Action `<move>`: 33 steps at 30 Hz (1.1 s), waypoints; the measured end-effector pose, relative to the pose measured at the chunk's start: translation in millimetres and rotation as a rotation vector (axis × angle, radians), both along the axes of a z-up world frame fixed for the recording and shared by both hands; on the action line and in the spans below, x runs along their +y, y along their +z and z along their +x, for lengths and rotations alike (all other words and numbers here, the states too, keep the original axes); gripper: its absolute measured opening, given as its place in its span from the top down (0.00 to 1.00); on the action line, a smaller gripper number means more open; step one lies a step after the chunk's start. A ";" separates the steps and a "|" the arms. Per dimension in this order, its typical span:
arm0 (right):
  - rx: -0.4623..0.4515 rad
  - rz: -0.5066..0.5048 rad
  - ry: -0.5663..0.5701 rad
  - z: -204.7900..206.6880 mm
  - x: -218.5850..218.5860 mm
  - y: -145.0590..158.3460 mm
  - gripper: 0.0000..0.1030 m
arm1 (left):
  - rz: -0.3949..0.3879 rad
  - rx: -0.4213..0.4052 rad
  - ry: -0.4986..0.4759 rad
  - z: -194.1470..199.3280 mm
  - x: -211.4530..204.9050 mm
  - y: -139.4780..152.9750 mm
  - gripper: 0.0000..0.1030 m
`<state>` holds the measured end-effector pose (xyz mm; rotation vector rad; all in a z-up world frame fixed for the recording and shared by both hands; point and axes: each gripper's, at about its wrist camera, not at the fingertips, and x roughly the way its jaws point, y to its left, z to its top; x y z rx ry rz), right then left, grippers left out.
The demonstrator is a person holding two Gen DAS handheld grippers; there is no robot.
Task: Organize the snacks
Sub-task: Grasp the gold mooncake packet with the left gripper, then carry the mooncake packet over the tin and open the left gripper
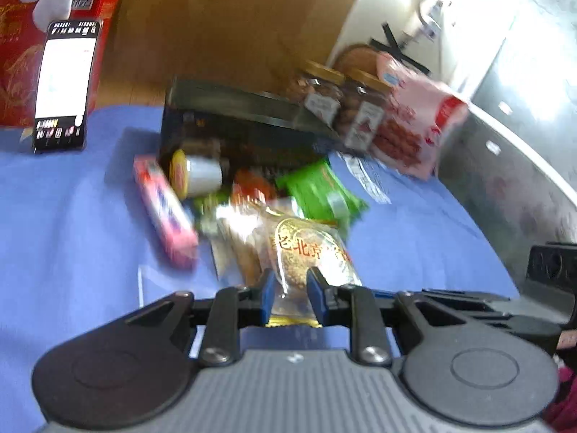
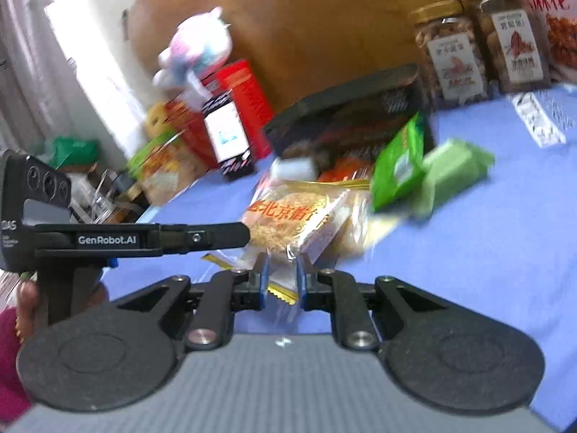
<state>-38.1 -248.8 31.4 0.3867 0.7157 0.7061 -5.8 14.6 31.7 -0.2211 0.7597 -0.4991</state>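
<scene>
A clear-wrapped pastry packet with red Chinese print (image 1: pixel 310 252) lies at the front of a snack pile on the blue cloth. My left gripper (image 1: pixel 291 296) has its blue pads closed on the packet's near edge. My right gripper (image 2: pixel 282 281) is closed on the edge of the same kind of packet (image 2: pixel 288 216); the left gripper (image 2: pixel 144 240) shows beside it. Behind lie green packets (image 1: pixel 321 191) (image 2: pixel 396 166), a pink bar (image 1: pixel 164 213), a small white cup (image 1: pixel 196 175) and a dark box (image 1: pixel 234 122) (image 2: pixel 346 108).
Two nut jars (image 2: pixel 479 47) and a pink snack bag (image 1: pixel 414 122) stand at the back. A red box (image 1: pixel 21 57) with a phone (image 1: pixel 65 86) leaning on it is at the left. A grey wall (image 1: pixel 523 144) borders the right side.
</scene>
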 end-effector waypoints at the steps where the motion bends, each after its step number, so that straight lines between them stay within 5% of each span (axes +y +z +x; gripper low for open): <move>1: 0.017 0.000 0.019 -7.8 1.8 -4.4 0.82 | 0.002 0.011 -0.005 -7.8 2.5 -4.4 0.80; 10: 0.060 0.047 0.001 -9.3 -4.2 -8.3 0.70 | -0.061 0.058 0.054 -30.7 40.1 -13.3 0.74; 14: 0.103 0.081 -0.015 -7.0 -17.0 -16.7 0.70 | -0.076 0.043 0.026 -28.8 38.1 -6.3 0.61; 21: -0.045 -0.095 0.071 -27.1 8.4 -10.0 0.47 | -0.075 0.098 -0.028 -10.7 19.7 -17.2 0.57; 25: -0.160 -0.239 0.084 -36.2 31.1 -13.4 0.47 | -0.087 0.137 -0.040 -8.4 14.3 -29.6 0.60; 29: -0.231 -0.325 0.074 -38.0 41.5 -16.2 0.60 | -0.077 0.111 -0.054 -11.0 13.2 -28.1 0.62; 33: -0.259 -0.282 0.044 -33.3 38.3 -8.7 0.63 | -0.093 0.069 -0.052 -12.4 18.0 -14.1 0.62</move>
